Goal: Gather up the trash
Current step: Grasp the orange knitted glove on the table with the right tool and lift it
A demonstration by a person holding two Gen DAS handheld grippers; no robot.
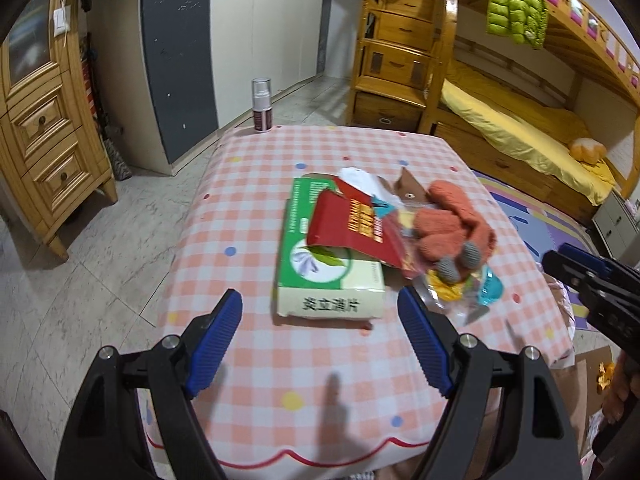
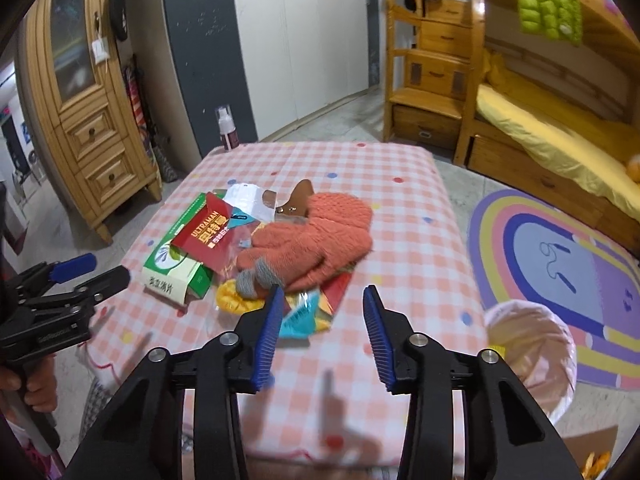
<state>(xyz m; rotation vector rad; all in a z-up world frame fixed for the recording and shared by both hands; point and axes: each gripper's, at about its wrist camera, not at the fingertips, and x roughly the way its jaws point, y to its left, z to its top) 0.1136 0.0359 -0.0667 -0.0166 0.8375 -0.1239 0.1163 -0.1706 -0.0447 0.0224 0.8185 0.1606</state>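
trash lies heaped mid-table (image 1: 256, 208): a green-and-white carton (image 1: 320, 268) with a red ultraman packet (image 2: 208, 236) leaning on it, crinkly wrappers (image 2: 304, 316) under orange knit gloves (image 2: 316, 240). the carton looks light, stiff and probably empty, best pinched across its near short end; its long axis runs away from the left gripper (image 1: 320, 344). wrappers look thin and slippery. both the left and right gripper (image 2: 320, 332) hover with jaws spread, holding nothing. a lined bin (image 2: 532, 356) waits beside the table

Near tablecloth (image 2: 400, 240) bare — trash heap (image 2: 256, 248) beyond.
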